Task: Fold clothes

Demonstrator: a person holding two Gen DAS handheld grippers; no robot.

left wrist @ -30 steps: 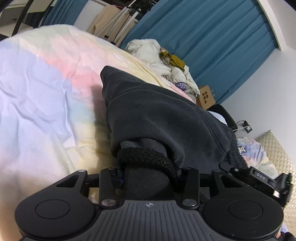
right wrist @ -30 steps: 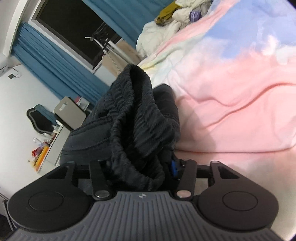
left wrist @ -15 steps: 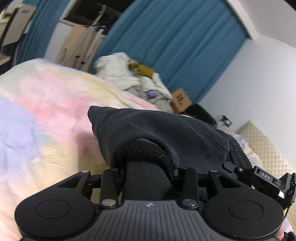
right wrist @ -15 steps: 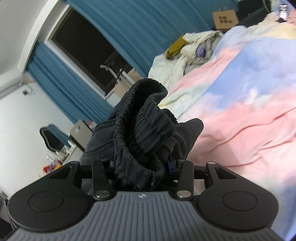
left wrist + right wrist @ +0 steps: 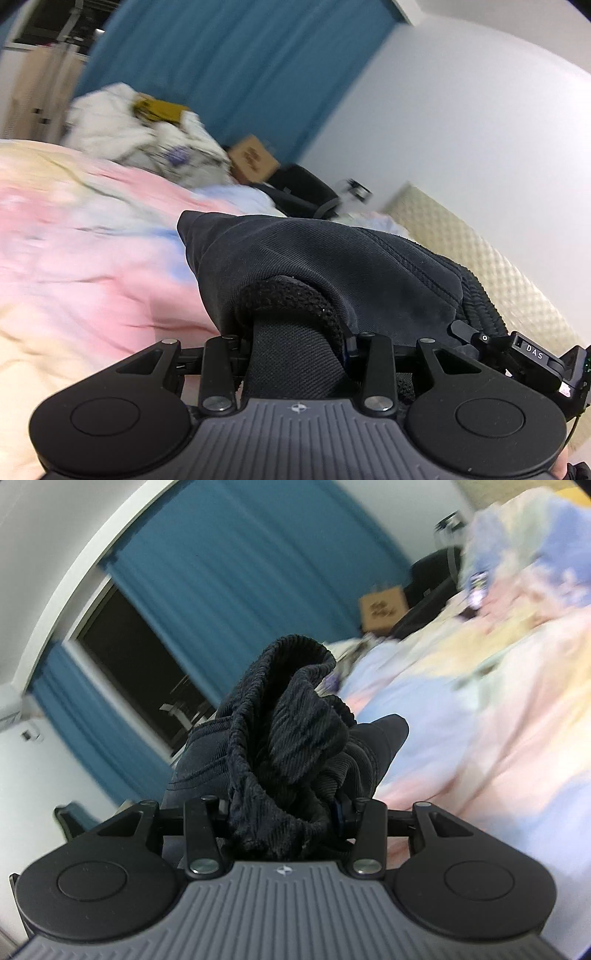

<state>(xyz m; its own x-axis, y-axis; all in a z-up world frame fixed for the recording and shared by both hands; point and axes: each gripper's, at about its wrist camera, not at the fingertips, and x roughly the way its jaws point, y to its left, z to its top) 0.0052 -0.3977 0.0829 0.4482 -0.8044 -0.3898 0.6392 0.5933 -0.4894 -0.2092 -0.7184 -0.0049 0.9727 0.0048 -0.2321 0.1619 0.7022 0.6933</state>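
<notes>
Two tools clenched on 1 garment | L tool at hem | R tool on waistband | long axis spans tool-to-tool, above bed

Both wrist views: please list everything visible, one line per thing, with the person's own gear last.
dark garment: one, black, held up over the bed, ribbed band bunched in the right wrist view
bedspread: one, pastel pink, blue and yellow, under the garment
clothes pile: one heap, mostly white with a mustard piece, far end of bed
curtains: blue, along the wall
window: one, dark, between curtains
cardboard box: one, brown, by the curtain
headboard: one, cream quilted, right edge
left hand-held gripper: black, shut on the garment
right hand-held gripper: black, shut on the garment
</notes>
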